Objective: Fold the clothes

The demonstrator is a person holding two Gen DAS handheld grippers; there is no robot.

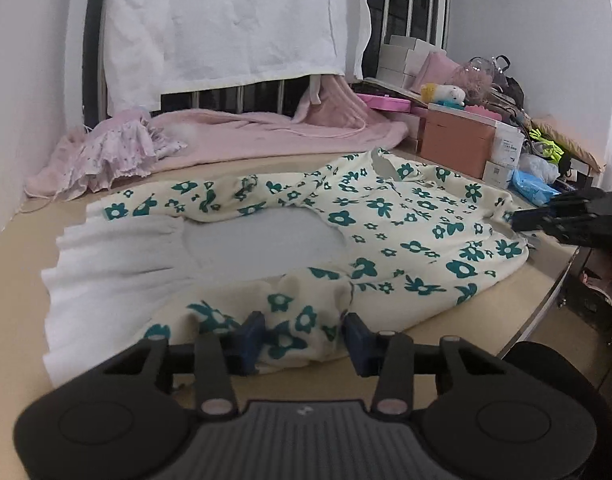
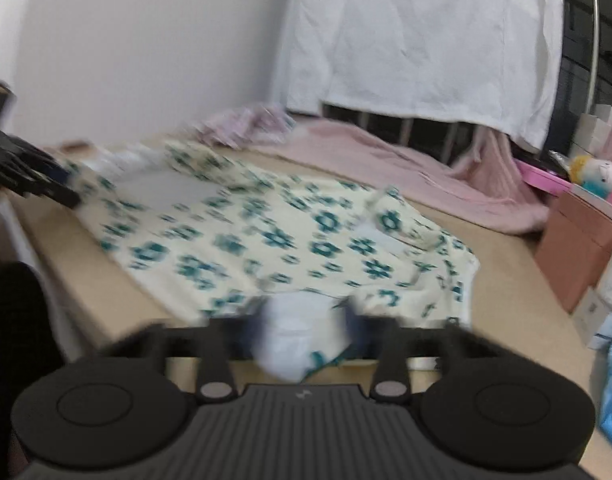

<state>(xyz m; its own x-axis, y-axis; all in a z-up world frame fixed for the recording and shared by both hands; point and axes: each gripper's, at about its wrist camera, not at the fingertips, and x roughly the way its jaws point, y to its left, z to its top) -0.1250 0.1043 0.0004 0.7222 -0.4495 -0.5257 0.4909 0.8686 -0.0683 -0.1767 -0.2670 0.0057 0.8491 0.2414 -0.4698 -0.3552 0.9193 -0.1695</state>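
**Flowered top spread on the table, a gripper at each end**

Left wrist view: the cream top [image 1: 386,224] with green flowers lies flat on the tan table [image 1: 486,312], over a white skirt [image 1: 113,256]. The left gripper [image 1: 301,338] has its blue fingers [image 1: 249,336] apart, a sleeve of the top between them. Beyond the top lies a pink blanket [image 1: 265,132].

Right wrist view, blurred: the right gripper [image 2: 306,332] is clamped on a bunched white and flowered edge of the top [image 2: 289,240]. The left gripper [image 2: 61,190] shows at the top's far left corner.
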